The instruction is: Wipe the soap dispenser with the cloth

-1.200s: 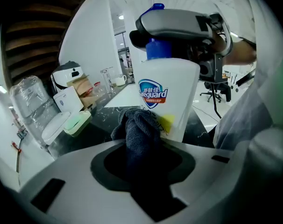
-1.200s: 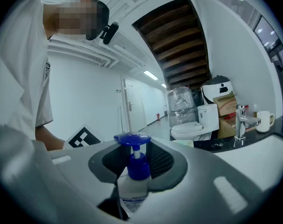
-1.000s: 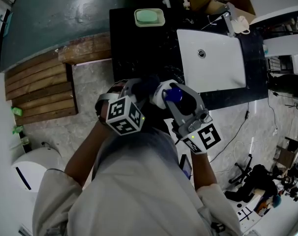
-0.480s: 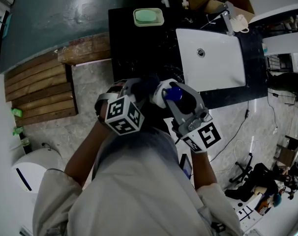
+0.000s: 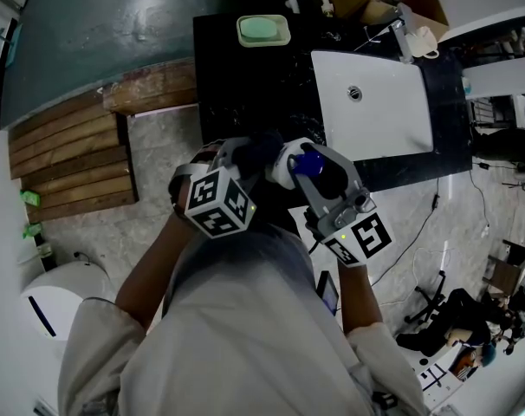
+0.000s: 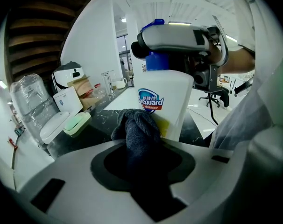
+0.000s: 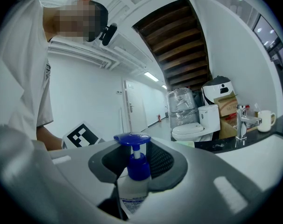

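The soap dispenser (image 6: 166,101) is a white bottle with a blue pump (image 7: 134,160) and a Safeguard label. It hangs in the air in front of the person, above the near edge of the black counter (image 5: 245,85). My right gripper (image 7: 134,169) is shut on its neck, just under the pump head. In the head view the pump (image 5: 304,164) shows blue between the two grippers. A dark grey cloth (image 6: 139,129) is bunched in my left gripper (image 6: 141,141), which is shut on it. The cloth presses against the lower front of the bottle, below the label.
A white sink (image 5: 372,102) with a faucet (image 5: 403,37) and a mug (image 5: 427,42) lies at the right of the counter. A green soap dish (image 5: 262,29) sits at its far side. Wooden steps (image 5: 68,159) and a toilet (image 5: 50,306) stand at the left.
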Demonstrator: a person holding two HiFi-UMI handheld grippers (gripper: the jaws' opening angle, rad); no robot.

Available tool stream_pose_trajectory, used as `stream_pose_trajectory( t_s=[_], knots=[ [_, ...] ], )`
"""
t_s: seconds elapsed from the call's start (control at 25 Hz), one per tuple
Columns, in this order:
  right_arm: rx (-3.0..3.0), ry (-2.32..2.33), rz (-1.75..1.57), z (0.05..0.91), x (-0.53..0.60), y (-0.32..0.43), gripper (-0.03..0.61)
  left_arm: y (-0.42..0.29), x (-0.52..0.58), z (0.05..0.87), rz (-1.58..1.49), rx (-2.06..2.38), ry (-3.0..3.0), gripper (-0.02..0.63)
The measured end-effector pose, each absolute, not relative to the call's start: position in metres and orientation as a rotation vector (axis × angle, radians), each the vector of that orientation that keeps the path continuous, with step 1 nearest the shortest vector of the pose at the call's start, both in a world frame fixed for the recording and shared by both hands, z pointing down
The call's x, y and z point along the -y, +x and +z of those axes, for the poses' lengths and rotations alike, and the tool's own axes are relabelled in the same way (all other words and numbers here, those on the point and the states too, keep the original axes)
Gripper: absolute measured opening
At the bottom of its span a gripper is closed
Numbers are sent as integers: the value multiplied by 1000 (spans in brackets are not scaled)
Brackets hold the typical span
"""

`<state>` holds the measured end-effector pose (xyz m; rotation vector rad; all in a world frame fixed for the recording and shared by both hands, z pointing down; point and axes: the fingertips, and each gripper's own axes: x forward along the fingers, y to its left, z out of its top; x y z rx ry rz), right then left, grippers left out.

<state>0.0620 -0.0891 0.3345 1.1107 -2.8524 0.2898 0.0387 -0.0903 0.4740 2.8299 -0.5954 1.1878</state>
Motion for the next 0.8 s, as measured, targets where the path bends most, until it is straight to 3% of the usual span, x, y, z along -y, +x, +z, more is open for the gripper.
stream_pose_trajectory(
  t_s=[0.8],
  knots=[
    [2862,1115,285,332,90,62,95,36,89,458,1139,571,2843,137]
  ],
)
